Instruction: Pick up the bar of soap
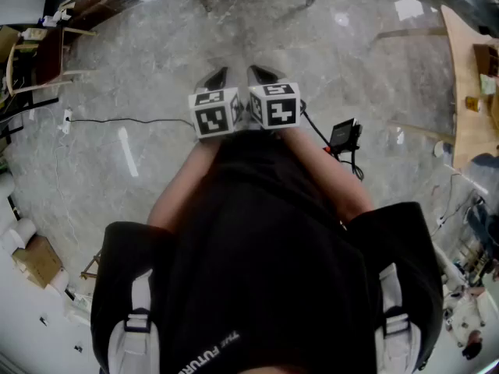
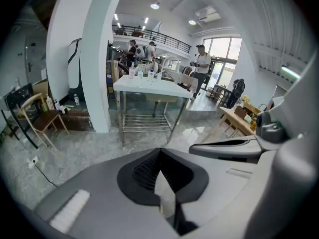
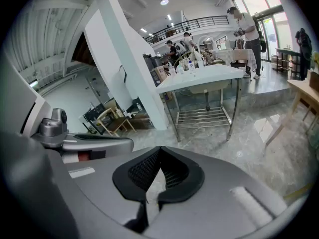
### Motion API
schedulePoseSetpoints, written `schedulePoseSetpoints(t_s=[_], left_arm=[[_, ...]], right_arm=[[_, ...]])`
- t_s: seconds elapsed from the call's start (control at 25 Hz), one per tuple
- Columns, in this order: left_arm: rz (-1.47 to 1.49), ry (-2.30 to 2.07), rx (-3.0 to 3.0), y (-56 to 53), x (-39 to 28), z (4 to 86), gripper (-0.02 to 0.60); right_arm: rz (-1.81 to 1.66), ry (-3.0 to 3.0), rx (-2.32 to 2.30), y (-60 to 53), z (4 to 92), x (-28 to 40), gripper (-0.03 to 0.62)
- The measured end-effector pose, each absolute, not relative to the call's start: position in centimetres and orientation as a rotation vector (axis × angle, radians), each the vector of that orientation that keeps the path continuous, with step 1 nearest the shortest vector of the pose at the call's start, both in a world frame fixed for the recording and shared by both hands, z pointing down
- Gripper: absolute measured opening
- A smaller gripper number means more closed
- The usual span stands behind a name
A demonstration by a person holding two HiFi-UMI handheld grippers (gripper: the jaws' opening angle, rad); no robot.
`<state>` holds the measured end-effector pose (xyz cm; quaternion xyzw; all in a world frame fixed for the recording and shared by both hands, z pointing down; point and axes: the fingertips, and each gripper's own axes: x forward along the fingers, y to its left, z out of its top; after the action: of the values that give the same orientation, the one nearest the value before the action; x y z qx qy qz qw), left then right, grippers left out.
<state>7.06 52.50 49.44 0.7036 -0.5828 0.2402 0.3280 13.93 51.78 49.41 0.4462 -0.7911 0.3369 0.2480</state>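
Observation:
I cannot make out a bar of soap in any view. My left gripper and right gripper are held side by side in front of the person's body, over the grey marble floor. Both point toward a white metal-framed table a few steps ahead. In the left gripper view the left gripper has its jaws closed tip to tip with nothing between them. The right gripper looks the same in its own view: shut and empty. Several small bottles stand on the table top.
A white pillar rises left of the table, with a wooden chair beside it. A wooden table stands at the right. A black device with a cable lies on the floor. People stand beyond the table.

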Motion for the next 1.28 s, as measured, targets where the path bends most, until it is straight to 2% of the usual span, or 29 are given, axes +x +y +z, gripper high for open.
schedulePoseSetpoints(t_s=[0.8,1.28], left_arm=[[0.696,-1.568,1.709,52.7,6.9,50.7,-0.005],[0.734,-1.562,1.625,51.9,4.4,51.5,-0.005]], right_arm=[[0.969,-2.157,1.174,50.7,51.0,14.8,0.014],[0.965,-2.139,1.179,49.2,51.0,12.9,0.014]])
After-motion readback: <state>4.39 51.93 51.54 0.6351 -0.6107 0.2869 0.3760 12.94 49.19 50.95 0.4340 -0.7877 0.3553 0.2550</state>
